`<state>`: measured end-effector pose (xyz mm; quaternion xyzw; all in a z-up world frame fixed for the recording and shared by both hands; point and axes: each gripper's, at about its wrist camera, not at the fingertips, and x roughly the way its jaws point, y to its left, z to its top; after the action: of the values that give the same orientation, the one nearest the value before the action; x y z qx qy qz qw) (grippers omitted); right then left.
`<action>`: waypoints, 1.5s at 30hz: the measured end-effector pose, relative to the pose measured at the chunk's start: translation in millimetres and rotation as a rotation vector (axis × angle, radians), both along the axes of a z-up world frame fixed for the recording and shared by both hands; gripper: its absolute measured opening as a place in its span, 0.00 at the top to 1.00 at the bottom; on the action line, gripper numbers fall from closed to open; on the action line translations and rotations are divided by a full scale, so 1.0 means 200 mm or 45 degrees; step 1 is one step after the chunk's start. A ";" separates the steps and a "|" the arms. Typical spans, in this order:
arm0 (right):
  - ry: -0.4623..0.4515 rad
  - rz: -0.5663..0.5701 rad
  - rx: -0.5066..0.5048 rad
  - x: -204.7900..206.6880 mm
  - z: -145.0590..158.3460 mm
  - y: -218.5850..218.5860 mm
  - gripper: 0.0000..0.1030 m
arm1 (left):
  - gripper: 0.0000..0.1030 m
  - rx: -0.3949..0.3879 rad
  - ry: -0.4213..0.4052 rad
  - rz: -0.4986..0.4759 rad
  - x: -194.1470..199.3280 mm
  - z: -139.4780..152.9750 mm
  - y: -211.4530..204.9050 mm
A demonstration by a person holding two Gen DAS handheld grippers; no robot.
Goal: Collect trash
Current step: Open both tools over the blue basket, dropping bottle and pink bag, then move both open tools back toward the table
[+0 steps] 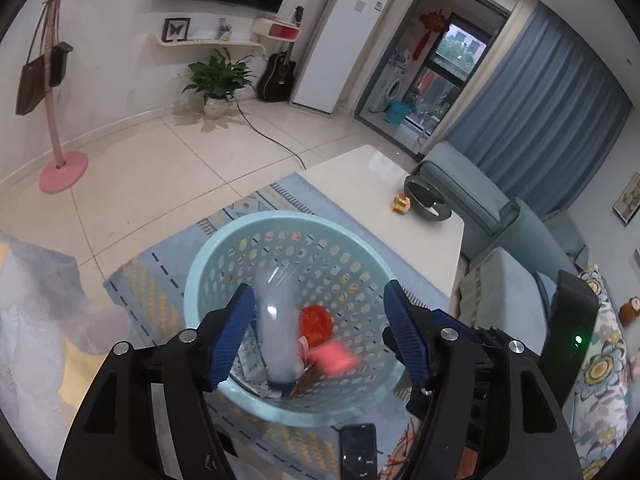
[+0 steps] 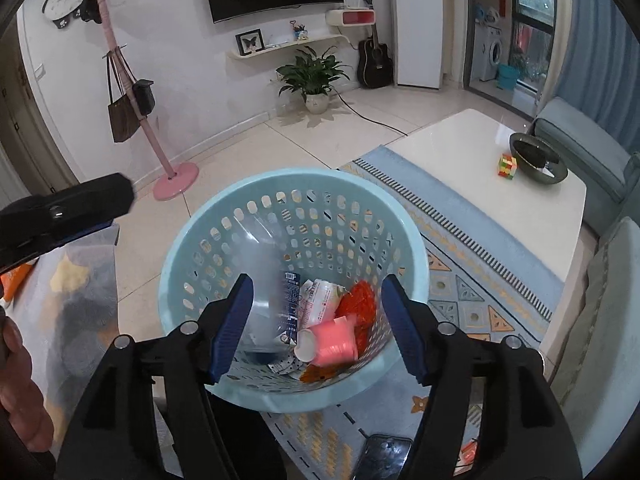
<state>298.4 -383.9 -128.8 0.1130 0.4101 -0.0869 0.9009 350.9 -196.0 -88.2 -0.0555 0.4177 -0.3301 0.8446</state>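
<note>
A light blue perforated basket (image 1: 208, 268) (image 2: 176, 248) stands on the rug below both grippers. Inside it lie a clear plastic bottle (image 1: 278, 328) (image 2: 260, 280), a pink cup (image 1: 334, 356) (image 2: 332, 344), a red wrapper (image 1: 318, 320) (image 2: 360, 300) and a white packet (image 2: 316, 304). The bottle and the cup look motion-blurred in the left wrist view. My left gripper (image 1: 320, 328) is open and empty above the basket. My right gripper (image 2: 316, 320) is open and empty above it too. The left gripper's body (image 2: 64, 212) shows at the left of the right wrist view.
A white coffee table (image 2: 500, 200) holds a colour cube (image 2: 507, 165) and a dark bowl (image 2: 538, 158). A phone (image 1: 359, 450) (image 2: 382, 458) lies on the patterned rug (image 2: 460, 280). A blue sofa (image 1: 500, 280) is at the right, a pink coat stand (image 2: 176, 178) at the left.
</note>
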 end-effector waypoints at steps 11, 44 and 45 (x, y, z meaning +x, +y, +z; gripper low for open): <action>-0.031 0.038 0.012 -0.09 0.11 0.10 0.39 | 0.26 -0.045 -0.077 0.026 -0.19 0.15 0.17; -0.135 0.586 -0.008 0.03 0.49 1.61 0.22 | 0.12 0.115 -0.192 0.936 -0.28 0.31 2.01; -0.122 0.589 -0.010 0.06 0.47 1.65 0.22 | 0.12 0.106 -0.170 0.945 -0.25 0.30 2.06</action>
<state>310.0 -54.7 -35.4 0.0166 0.3814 0.1259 0.9157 301.3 216.3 -29.2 -0.1470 0.3262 0.0127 0.9337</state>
